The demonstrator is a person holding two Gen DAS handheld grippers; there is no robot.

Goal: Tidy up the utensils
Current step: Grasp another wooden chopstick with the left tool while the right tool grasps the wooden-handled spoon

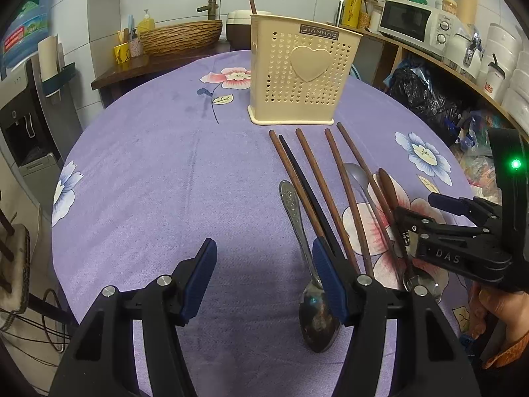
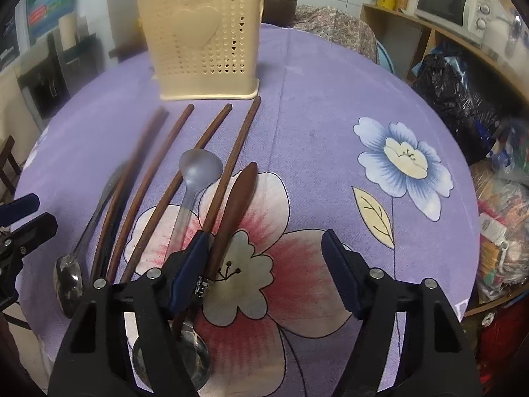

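Observation:
A cream perforated utensil holder point(image 1: 301, 69) point(image 2: 201, 33) stands at the far side of the purple flowered tablecloth point(image 1: 148, 165), with one brown stick upright in it. Several brown chopsticks point(image 1: 315, 172) point(image 2: 243, 132) lie in a row in front of it. A metal spoon point(image 1: 317, 311) point(image 2: 69, 278) lies by the right finger of my open left gripper point(image 1: 264, 278). My right gripper point(image 2: 267, 268) point(image 1: 426, 211) is open low over the cloth. The wooden-handled spoon point(image 2: 234, 205) lies just inside its left finger, next to a translucent spoon point(image 2: 198, 168).
A shelf on the right carries a microwave point(image 1: 410, 23) and white containers, with black bags point(image 1: 420, 96) under it. A water dispenser point(image 1: 23, 125) stands left of the table. A wicker basin point(image 1: 182, 36) sits behind. A person's hand point(image 1: 502, 307) holds the right gripper.

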